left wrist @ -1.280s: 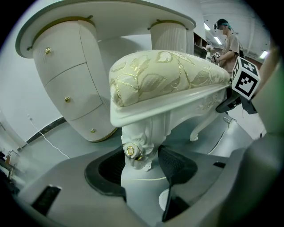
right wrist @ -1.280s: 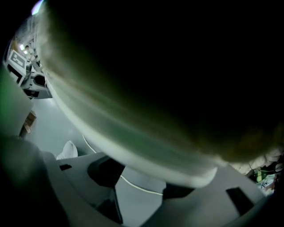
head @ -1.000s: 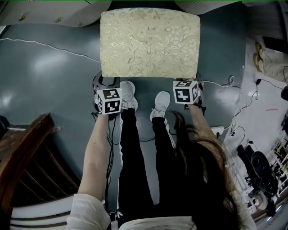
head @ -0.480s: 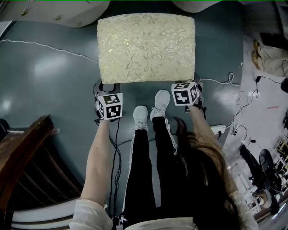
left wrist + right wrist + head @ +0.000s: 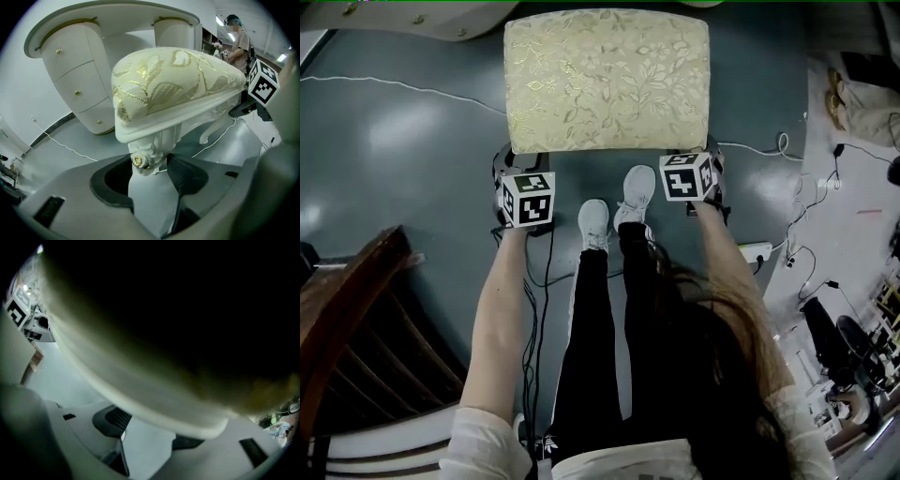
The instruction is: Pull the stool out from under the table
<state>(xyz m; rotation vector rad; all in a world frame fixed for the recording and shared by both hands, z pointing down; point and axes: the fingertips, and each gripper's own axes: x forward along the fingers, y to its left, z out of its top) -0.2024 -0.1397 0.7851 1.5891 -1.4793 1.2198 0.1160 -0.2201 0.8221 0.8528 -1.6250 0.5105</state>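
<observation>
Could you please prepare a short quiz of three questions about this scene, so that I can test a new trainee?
1. True or false: the cream floral-patterned cushioned stool is completely hidden under the white table.
2. What stands between the jaws of the left hand-held gripper? A) the stool's white carved leg; B) a white cable; C) a wooden chair.
3. How many white shoes stand on the dark grey floor close to the stool?

Key: 1 false, as the whole seat shows in the head view; 2 A; 3 two.
</observation>
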